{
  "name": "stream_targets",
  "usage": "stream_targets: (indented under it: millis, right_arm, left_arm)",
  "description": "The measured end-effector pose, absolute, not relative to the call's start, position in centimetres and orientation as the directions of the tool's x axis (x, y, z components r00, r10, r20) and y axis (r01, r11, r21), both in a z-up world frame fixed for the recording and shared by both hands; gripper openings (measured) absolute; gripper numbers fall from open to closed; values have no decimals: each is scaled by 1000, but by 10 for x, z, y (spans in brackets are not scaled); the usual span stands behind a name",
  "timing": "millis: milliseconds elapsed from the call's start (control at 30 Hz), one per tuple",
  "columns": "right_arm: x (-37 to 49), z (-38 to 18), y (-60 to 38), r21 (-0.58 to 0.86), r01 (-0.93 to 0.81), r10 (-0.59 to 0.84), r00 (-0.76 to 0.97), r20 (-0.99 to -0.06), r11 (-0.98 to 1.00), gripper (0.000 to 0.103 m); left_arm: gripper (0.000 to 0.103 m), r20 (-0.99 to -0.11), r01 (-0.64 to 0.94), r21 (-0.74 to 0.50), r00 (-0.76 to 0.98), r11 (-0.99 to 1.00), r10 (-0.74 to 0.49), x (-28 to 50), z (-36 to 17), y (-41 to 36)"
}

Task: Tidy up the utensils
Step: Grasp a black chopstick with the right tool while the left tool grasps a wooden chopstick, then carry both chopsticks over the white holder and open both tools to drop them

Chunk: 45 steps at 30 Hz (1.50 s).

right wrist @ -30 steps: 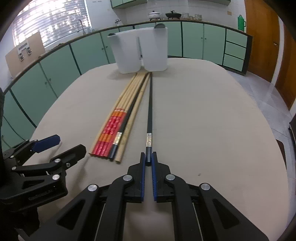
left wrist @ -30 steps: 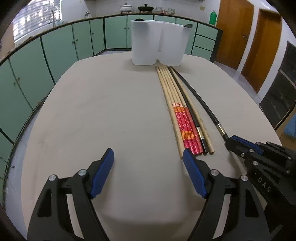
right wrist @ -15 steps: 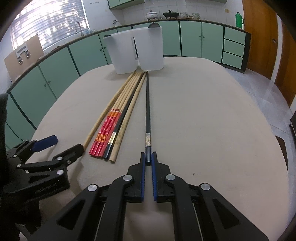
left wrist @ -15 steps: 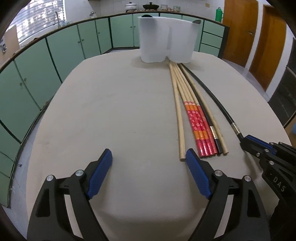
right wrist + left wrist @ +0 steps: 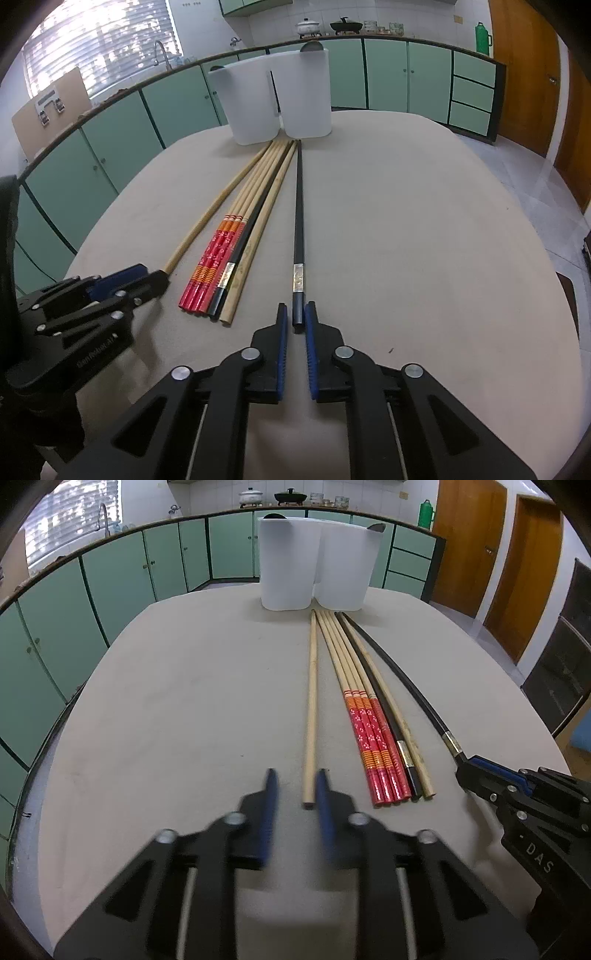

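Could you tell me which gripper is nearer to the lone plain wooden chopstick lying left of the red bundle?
Left. The left gripper straddles the near end of the plain wooden chopstick, jaws partly closed around it. The right gripper sits further right, around the end of the black chopstick.

"DAS" on right gripper (image 5: 517, 805).

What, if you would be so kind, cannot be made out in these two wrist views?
- Inside of the white holder: its opaque walls hide the contents in both views; only two dark tips show above the rim.
- Left gripper: motion-blurred in its own view, so contact with the plain wooden chopstick is unclear.
- Right gripper: its fingers flank the black chopstick, but grip cannot be confirmed.
- Chopstick band markings: too small.
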State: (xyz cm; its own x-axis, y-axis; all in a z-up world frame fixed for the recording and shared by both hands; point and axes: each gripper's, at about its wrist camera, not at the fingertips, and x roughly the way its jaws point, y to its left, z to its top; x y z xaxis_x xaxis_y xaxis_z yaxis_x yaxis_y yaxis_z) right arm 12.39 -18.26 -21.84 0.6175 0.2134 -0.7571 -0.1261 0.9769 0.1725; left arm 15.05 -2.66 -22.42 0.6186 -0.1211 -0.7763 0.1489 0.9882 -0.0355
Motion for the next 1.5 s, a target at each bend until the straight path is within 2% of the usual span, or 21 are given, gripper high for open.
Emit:
stream_targets:
  millis: [67, 400, 767, 1100, 1500]
  right_arm:
    - [124, -218, -183, 175, -125, 215, 618, -756, 976, 7]
    - [117, -206, -191, 186, -121, 220, 638, -738, 975, 6]
    - [110, -143, -205, 168, -160, 231, 724, -650, 973, 6]
    - [126, -73, -204, 97, -233, 247, 792, -558, 968, 6]
    - [177, -20, -206, 74, -307, 296, 784, -545, 949, 6]
  left_arm:
    - [6, -777, 164, -33, 616, 986, -128, 150, -224, -29]
    - [6, -753, 179, -19, 644, 984, -132, 143, -208, -32]
    - [6, -636, 182, -25, 756, 983, -156, 129, -134, -22]
    - [6, -521, 223, -27, 829, 974, -205, 142, -69, -23]
    - [6, -491, 288, -57, 826, 956, -278, 188, -31, -31]
